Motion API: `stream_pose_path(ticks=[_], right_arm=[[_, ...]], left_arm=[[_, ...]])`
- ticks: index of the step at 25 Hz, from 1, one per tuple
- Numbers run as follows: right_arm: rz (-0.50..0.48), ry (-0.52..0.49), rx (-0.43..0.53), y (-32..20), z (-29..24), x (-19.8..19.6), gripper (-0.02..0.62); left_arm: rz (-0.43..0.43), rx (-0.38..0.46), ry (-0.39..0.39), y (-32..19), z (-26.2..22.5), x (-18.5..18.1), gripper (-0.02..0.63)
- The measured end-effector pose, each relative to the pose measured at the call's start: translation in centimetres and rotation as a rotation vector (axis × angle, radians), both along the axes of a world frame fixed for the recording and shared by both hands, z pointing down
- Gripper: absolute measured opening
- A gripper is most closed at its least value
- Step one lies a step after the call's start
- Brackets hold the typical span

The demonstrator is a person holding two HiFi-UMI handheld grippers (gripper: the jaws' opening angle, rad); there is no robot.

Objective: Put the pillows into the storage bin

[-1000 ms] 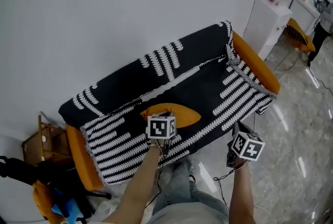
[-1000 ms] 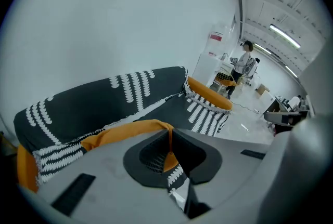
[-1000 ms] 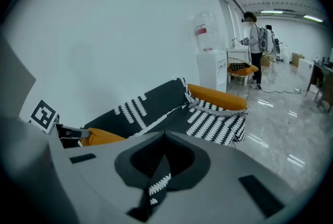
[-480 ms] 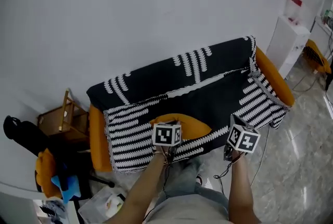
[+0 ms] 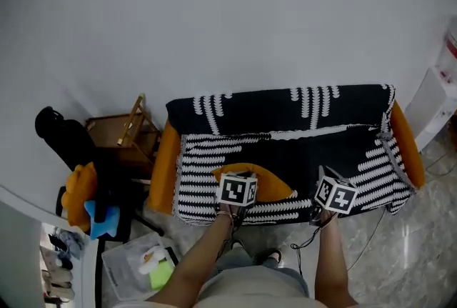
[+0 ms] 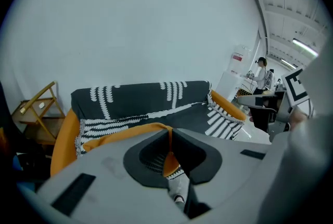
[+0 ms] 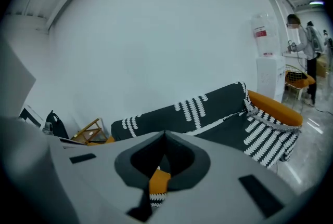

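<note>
Left tool (image 6: pixel 169 133) is pinching the orange pillow's (image 5: pixel 275 185) edge, jaws nearly together, at the sofa (image 5: pixel 285 110) front. Right tool (image 7: pixel 165 135) is sitting closed, apparently empty. Risk: this thin one-sided pinch slipping, dropping the pillow short of the floor bin (image 5: pixel 121 267).

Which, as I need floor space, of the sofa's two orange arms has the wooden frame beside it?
The sofa arm at the head view's left; the wooden frame stands beside it.
</note>
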State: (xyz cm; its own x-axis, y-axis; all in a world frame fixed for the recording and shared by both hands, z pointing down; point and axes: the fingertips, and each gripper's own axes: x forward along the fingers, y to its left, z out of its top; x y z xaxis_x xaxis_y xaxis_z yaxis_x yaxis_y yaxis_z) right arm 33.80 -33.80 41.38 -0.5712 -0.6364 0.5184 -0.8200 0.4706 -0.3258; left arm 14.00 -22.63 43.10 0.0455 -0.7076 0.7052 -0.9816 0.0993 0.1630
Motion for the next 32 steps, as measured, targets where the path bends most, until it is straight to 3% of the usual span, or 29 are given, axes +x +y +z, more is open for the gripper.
stream_pose_path(ticks=[8,23,32], right_arm=[[-0.126,0.010,-0.024,3.1,-0.2,-9.4,0.002],[-0.466,0.067,0.019,18.1,-1.2,-34.0,0.002],[-0.730,0.079,0.047,28.2,-1.4,-46.5,0.002]], left_arm=[[-0.178,0.046,0.035,6.4,-1.2,-8.9,0.026],[-0.455,0.101,0.077,24.0,-1.3,-26.9,0.026],[-0.624,0.127,0.059,34.2,-2.2,-33.2,0.026]])
